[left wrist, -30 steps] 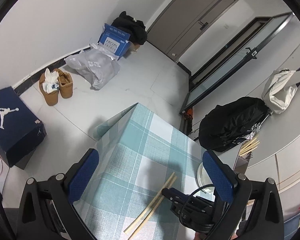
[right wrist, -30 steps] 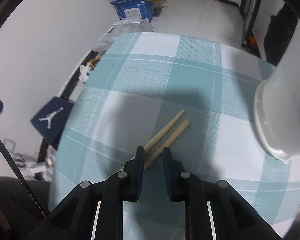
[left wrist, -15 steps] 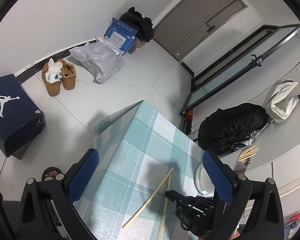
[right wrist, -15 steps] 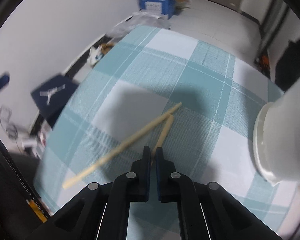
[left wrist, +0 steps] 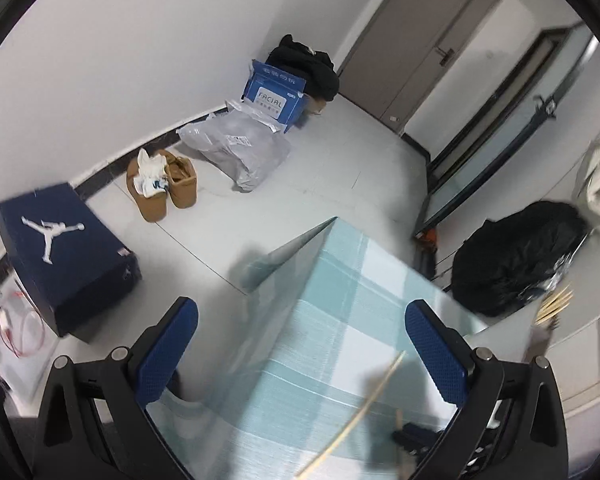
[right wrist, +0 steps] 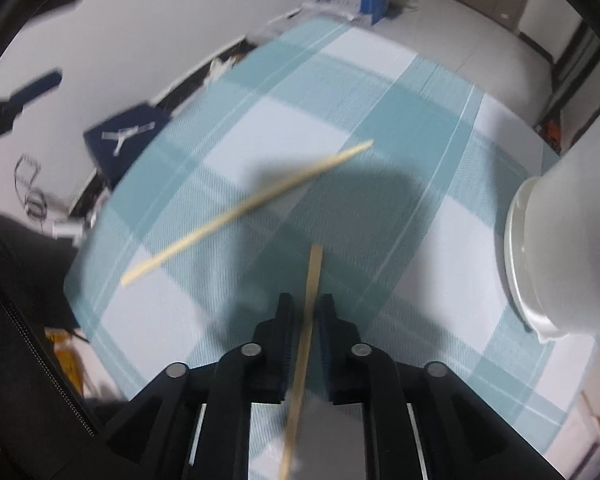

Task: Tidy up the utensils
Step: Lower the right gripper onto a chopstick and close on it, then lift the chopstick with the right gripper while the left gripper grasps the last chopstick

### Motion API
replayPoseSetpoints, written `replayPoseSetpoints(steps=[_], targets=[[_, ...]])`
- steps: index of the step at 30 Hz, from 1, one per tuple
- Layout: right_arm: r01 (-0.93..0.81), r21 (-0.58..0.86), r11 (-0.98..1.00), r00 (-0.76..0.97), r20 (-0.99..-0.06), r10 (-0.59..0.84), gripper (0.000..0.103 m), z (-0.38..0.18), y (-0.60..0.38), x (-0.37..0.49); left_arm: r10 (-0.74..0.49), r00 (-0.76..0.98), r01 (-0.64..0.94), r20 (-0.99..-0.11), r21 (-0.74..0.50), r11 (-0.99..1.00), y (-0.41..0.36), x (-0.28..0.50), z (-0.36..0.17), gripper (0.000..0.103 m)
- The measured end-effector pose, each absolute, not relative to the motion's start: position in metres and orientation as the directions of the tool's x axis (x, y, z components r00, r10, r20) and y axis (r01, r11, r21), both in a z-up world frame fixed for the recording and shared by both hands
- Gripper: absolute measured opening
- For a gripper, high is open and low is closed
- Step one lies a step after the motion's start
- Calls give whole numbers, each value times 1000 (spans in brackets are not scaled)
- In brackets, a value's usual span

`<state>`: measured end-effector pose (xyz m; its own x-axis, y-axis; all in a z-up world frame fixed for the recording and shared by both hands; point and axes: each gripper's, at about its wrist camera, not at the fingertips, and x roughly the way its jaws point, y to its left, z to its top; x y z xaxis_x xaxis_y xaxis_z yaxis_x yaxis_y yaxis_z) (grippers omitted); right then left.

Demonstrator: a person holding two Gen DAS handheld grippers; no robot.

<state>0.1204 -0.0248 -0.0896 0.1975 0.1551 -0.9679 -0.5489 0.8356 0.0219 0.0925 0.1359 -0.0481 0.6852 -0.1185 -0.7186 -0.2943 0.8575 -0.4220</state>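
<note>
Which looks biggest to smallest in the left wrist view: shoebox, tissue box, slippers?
1. Shoebox, clearly largest.
2. Slippers and tissue box look about alike; the tissue box sits farther from the camera, so no ranking.

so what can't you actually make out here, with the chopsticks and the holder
- Held chopstick, right wrist view: near end cut off by the bottom edge; whether the pads of the opening right gripper press it is unclear.
- Loose chopstick, left wrist view: cut off at the bottom edge.
- Holder with chopsticks, left wrist view: blurred, body indistinct.
</note>
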Motion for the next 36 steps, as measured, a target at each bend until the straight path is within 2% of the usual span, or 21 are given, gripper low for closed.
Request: replayPoseSetpoints(steps=[5,6,7,12,16,23,26,27,30,33,35,36], targets=[[-509,21,861,255,-951,174,15,-90,-19,128,-85,648,-262,-757,-326,908,122,99,-60,102],[-509,19,861,263,-949,176,12,-91,-18,128,-91,640,-252,-763,-320,913,120,101,-63,102],[-505,17,863,271,-946,178,6,-91,-20,128,-93,631,-245,-771,-311,918,117,103,-65,102],[-443,118,889,308,-911,274,5,-69,-50,127,-114,590,-128,-799,-232,964,85,110,-68,102],[-369,230,901,398,-836,377,5,-29,-89,116,-146,532,7,-834,-168,986,50,121,-72,102],[-259,400,879,551,-686,475,5,17,-160,105,-167,420,136,-892,-121,983,12,141,-82,99],[-233,465,854,590,-631,504,5,22,-186,100,-117,384,187,-916,-46,981,-3,149,-92,86],[-228,477,849,598,-619,509,5,22,-190,98,-105,369,205,-923,-29,978,-6,151,-95,78],[-210,495,843,621,-598,506,5,21,-206,95,-84,324,231,-942,-8,973,-14,155,-104,63],[-191,517,834,625,-592,510,5,18,-221,96,-72,330,250,-941,14,968,-21,156,-105,56],[-183,521,833,631,-588,506,5,18,-234,91,-83,323,255,-943,2,967,-25,159,-103,44],[-181,527,830,630,-586,510,5,17,-238,91,-94,318,244,-943,-15,970,-24,161,-101,35]])
